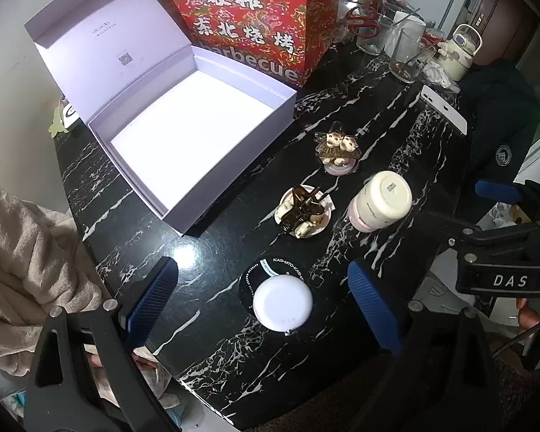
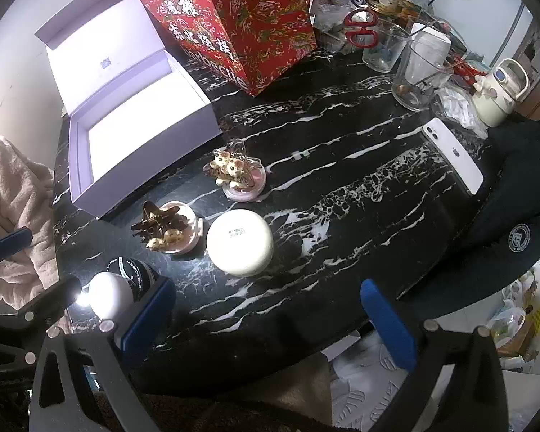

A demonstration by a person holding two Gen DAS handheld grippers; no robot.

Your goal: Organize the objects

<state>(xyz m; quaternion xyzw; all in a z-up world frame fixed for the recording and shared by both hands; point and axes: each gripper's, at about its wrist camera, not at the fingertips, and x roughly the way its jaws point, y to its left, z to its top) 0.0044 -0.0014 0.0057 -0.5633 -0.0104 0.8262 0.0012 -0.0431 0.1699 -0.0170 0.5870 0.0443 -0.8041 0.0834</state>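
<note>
An open, empty lilac box (image 1: 183, 136) (image 2: 133, 133) stands at the table's left, lid up. In front of it lie a white round compact on a black disc (image 1: 282, 302) (image 2: 109, 293), a brown hair claw on a cream case (image 1: 302, 212) (image 2: 165, 230), a bear-charm clip on a pink case (image 1: 340, 147) (image 2: 237, 174), and a cream jar (image 1: 381, 201) (image 2: 239, 241). My left gripper (image 1: 266, 302) is open, its fingers either side of the compact and above it. My right gripper (image 2: 270, 320) is open and empty, near the table's front edge below the jar.
A red barbecue bag (image 1: 255, 18) (image 2: 241, 25) stands behind the box. Glass jars (image 2: 417, 72), red scissors (image 2: 360, 27), a small kettle (image 2: 496, 90) and a white phone (image 2: 453, 154) sit at the back right. A dark garment (image 2: 514, 194) lies right; a beige blanket (image 1: 21, 262) lies left.
</note>
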